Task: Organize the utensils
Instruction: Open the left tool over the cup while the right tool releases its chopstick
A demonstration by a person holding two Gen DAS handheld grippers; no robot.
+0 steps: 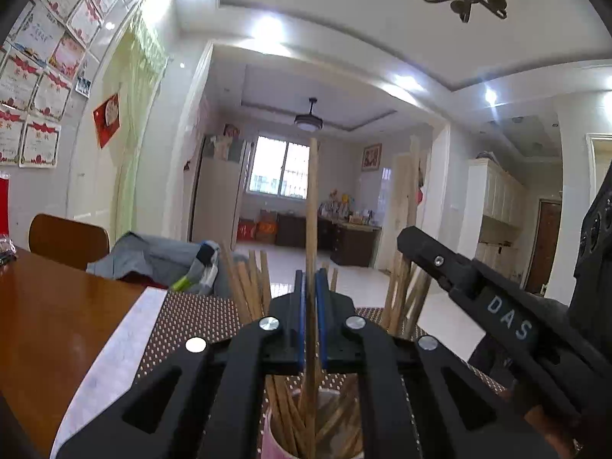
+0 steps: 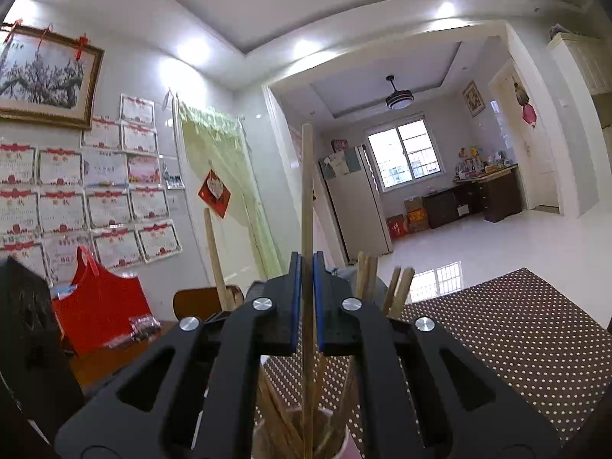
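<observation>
My left gripper (image 1: 310,273) is shut on one wooden chopstick (image 1: 312,206) that stands upright. The stick's lower end reaches into a pink cup (image 1: 275,436) holding several more chopsticks. My right gripper (image 1: 407,241) comes in from the right, beside a second bunch of chopsticks (image 1: 401,294). In the right wrist view the right gripper (image 2: 306,256) is shut on another upright chopstick (image 2: 307,191), above a cup (image 2: 344,440) with several chopsticks in it. One more stick (image 2: 216,256) stands upright at the left, behind the gripper.
A brown dotted placemat (image 1: 191,317) (image 2: 497,344) covers the wooden table (image 1: 57,325). A chair back (image 1: 65,237) and grey clothing (image 1: 153,260) lie beyond the table's far edge. A red bag (image 2: 103,306) stands on the table at the left.
</observation>
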